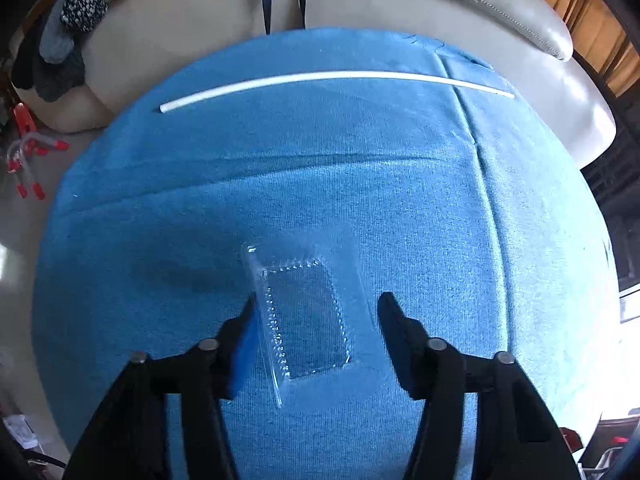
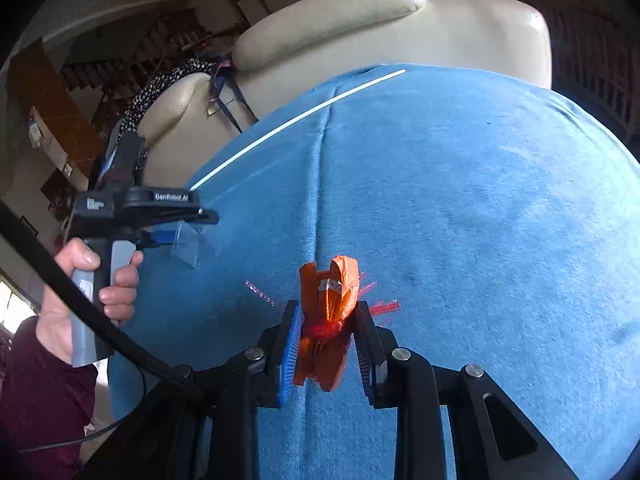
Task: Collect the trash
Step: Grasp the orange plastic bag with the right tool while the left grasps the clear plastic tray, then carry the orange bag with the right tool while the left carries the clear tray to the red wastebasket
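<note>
A clear plastic blister pack (image 1: 308, 316) lies on the blue cloth (image 1: 360, 184), between the fingers of my left gripper (image 1: 316, 308), which is open around it. The pack's left edge touches the left fingertip. From the right wrist view the left gripper (image 2: 192, 220) is over the clear pack (image 2: 188, 244). My right gripper (image 2: 328, 312) is shut on an orange wrapper (image 2: 328, 300) with red shreds, held just above the cloth. A long white tube (image 1: 336, 78) lies across the far part of the cloth, also in the right wrist view (image 2: 296, 120).
The blue cloth (image 2: 480, 200) covers a rounded surface in front of a cream leather sofa (image 1: 400, 4). Dark clothes (image 1: 76, 20) hang on the sofa's left arm. Red-tipped items (image 1: 28, 160) lie on the floor at the left.
</note>
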`<state>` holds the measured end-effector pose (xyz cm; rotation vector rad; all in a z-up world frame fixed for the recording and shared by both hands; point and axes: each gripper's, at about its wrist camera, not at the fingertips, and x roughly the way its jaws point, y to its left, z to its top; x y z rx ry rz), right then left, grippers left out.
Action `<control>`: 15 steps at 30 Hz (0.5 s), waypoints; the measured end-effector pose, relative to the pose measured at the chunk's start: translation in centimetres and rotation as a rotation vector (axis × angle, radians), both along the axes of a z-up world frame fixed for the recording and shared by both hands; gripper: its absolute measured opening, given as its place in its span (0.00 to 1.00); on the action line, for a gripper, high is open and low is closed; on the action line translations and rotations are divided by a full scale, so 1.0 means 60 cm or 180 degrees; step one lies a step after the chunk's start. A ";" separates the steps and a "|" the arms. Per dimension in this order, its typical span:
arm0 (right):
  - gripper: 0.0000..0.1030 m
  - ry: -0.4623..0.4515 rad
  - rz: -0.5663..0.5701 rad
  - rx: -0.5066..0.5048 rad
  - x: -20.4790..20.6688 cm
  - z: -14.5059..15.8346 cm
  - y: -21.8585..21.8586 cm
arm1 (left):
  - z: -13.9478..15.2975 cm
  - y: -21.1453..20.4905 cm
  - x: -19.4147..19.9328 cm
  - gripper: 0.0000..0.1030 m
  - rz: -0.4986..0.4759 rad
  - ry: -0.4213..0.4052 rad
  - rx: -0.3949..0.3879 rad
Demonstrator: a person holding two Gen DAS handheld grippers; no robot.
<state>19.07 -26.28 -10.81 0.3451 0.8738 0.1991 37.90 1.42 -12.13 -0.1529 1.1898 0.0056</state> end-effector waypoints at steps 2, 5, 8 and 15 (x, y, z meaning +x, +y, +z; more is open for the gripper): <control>0.27 -0.0028 -0.0054 -0.0002 -0.009 0.008 -0.008 | 0.010 -0.008 -0.016 0.47 -0.0093 -0.0061 0.0050; 0.27 -0.0068 -0.0099 -0.0043 -0.032 0.020 -0.015 | 0.031 -0.025 -0.054 0.47 -0.0248 -0.0198 0.0139; 0.27 -0.0103 -0.0129 -0.0069 -0.054 0.029 -0.017 | 0.053 -0.040 -0.104 0.47 -0.0388 -0.0334 0.0182; 0.27 -0.0166 -0.0224 -0.0128 -0.119 0.047 -0.022 | 0.097 -0.066 -0.225 0.47 -0.0680 -0.0650 0.0409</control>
